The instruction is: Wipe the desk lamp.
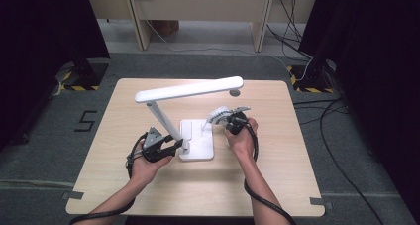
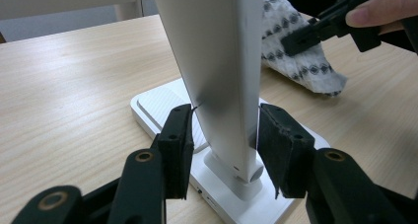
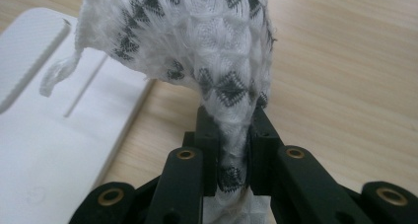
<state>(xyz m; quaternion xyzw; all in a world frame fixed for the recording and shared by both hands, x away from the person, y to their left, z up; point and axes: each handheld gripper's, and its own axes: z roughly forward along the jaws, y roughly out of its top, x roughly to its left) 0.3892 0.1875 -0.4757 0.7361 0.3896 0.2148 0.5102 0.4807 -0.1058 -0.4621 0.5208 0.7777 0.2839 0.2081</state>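
Observation:
A white desk lamp stands mid-table on a flat base [image 1: 197, 141], with a slanted stem [image 1: 162, 117] and a long head bar [image 1: 190, 90]. My left gripper [image 1: 177, 144] is shut on the lower stem [image 2: 217, 61]; its pads [image 2: 180, 135] press it from both sides just above the hinge. A white cloth with a black pattern [image 1: 218, 115] hangs bunched beside the base's right edge. My right gripper [image 1: 233, 114] is shut on this cloth [image 3: 197, 36], with a fold pinched between its jaws [image 3: 234, 135]. In the left gripper view the cloth [image 2: 291, 51] sits behind the stem.
The light wooden table [image 1: 148, 190] has bare surface in front and to the left. A small dark round spot [image 1: 235, 92] lies under the lamp head's tip. Cables [image 1: 327, 116] run over the floor on the right, and black curtains flank both sides.

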